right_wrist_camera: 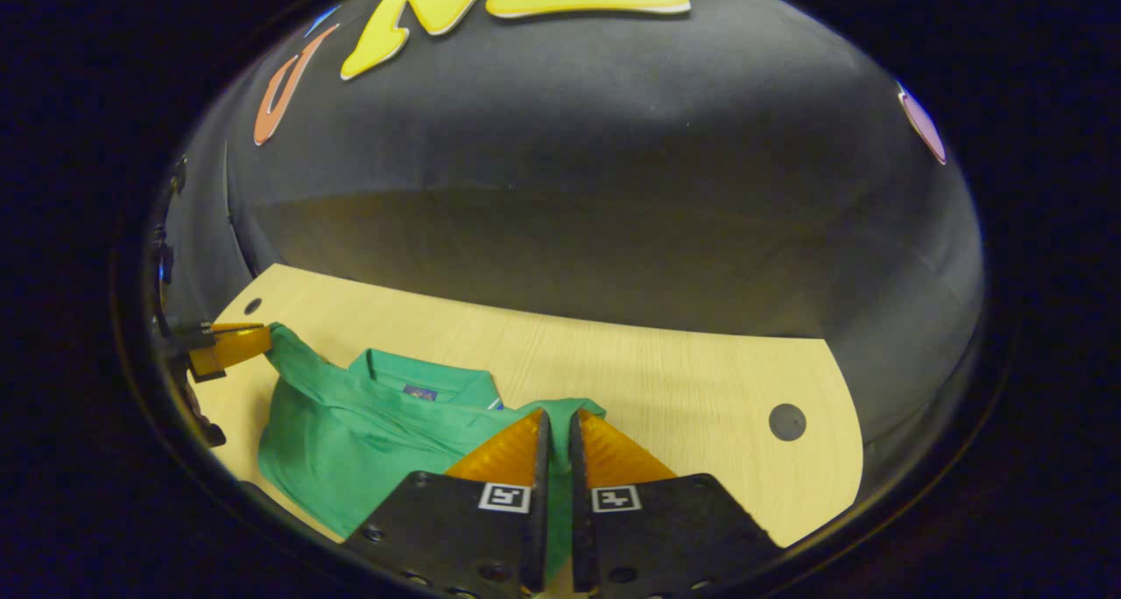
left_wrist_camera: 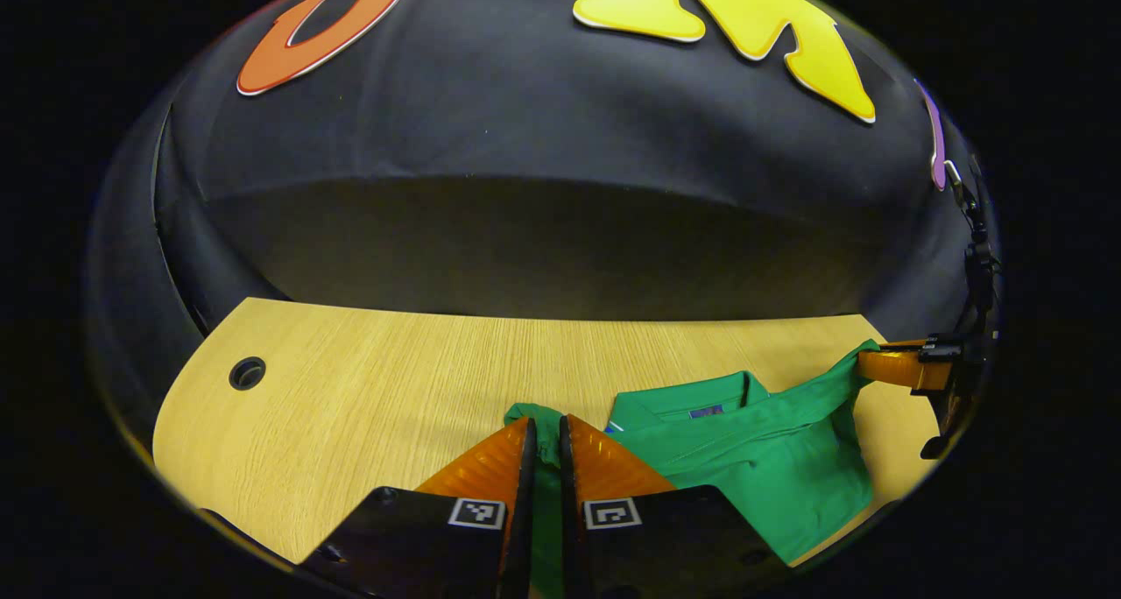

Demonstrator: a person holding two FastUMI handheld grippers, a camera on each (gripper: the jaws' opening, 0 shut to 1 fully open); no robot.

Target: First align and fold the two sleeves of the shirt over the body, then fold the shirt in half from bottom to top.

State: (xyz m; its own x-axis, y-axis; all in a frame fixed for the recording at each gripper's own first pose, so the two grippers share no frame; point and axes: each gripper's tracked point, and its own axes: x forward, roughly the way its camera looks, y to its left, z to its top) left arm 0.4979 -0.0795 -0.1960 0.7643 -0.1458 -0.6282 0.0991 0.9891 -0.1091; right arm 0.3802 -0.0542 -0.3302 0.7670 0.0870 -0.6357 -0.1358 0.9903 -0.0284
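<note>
The green short-sleeved collared shirt (left_wrist_camera: pixel 762 459) lies on the light wood-grain tabletop (left_wrist_camera: pixel 368 398), collar toward the booth's far wall, and much of it is out of sight: in the left gripper view its lower body runs off the bottom edge of the picture, and in the right gripper view the hem passes under the gripper's own body. The left gripper (left_wrist_camera: pixel 546 437) has its two fingers drawn nearly together with a fold of the left sleeve (left_wrist_camera: pixel 536 419) pinched between them; the cloth continues down the narrow gap and is hidden below by the finger mounts. The right gripper (right_wrist_camera: pixel 557 433) stands the same way, fingers almost closed on the right sleeve (right_wrist_camera: pixel 560 406), with the fabric bunched at the tips. Each gripper also appears at the far edge of the other's view, heavily distorted, so only one finger and a dark bracket can be made out there, touching the sleeve end. A small label inside the collar (left_wrist_camera: pixel 706 412) is too small to read. Both sleeves are stretched outward from the body and lifted slightly at the ends. Beyond the collar, a broad band of bare tabletop runs to the wall. A round cable hole (left_wrist_camera: pixel 247 373) sits near the left rear corner, and a second hole (right_wrist_camera: pixel 786 421) near the right rear corner, both well apart from the shirt.
</note>
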